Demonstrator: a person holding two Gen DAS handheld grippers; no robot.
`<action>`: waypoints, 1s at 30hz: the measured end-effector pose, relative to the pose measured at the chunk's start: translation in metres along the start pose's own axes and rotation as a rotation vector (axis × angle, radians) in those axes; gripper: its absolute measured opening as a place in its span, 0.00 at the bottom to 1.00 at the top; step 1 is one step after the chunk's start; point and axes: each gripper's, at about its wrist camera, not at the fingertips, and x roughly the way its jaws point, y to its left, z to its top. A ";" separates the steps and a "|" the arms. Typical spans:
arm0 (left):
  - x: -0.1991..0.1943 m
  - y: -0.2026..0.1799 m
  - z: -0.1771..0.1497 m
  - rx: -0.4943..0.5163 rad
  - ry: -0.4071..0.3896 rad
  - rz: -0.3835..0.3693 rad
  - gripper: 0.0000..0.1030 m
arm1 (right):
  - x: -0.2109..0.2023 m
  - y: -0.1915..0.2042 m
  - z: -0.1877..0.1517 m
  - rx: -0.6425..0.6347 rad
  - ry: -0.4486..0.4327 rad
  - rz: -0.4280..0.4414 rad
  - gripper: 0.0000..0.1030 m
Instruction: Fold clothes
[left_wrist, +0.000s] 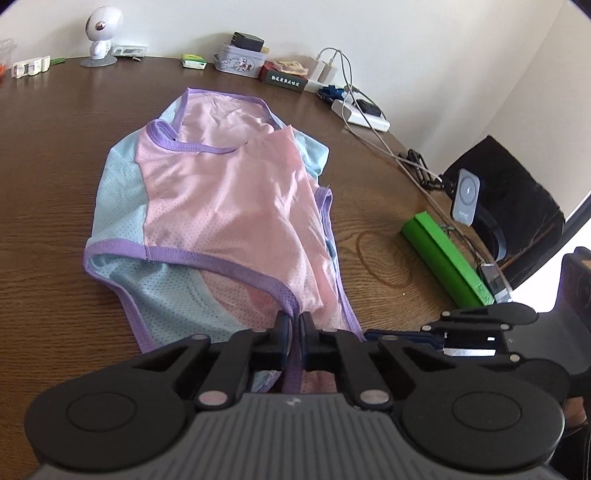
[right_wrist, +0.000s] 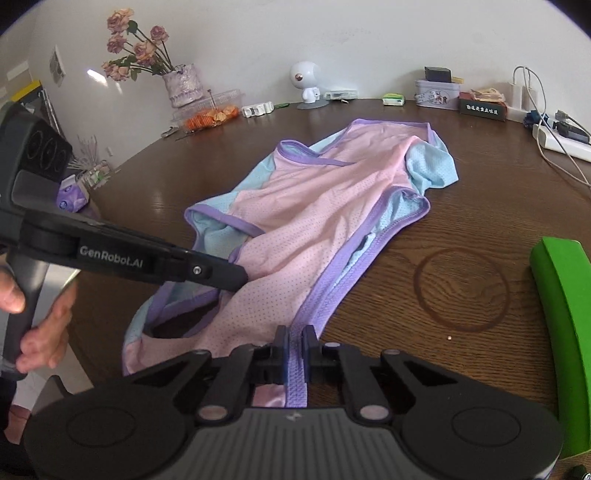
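Wooden bench carries garment, long axis running away from both claws. Left claw and right claw each pinch its near purple trim, side by side.

You're looking at a perforated mesh cloth garment with a soft sheen and ribbed purple trim, lying on a glossy dark wood-grain counter, gripped by matt black plastic tools with shiny metal pivot pins.
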 end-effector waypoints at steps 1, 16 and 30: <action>-0.005 0.001 0.002 -0.008 -0.007 -0.009 0.05 | -0.005 0.002 0.003 -0.006 -0.015 0.010 0.06; -0.002 0.076 0.091 -0.202 -0.168 0.048 0.55 | 0.035 -0.038 0.125 0.131 -0.248 0.046 0.05; 0.006 0.009 0.006 0.232 -0.179 0.210 0.66 | 0.010 -0.031 0.045 -0.158 -0.136 -0.018 0.43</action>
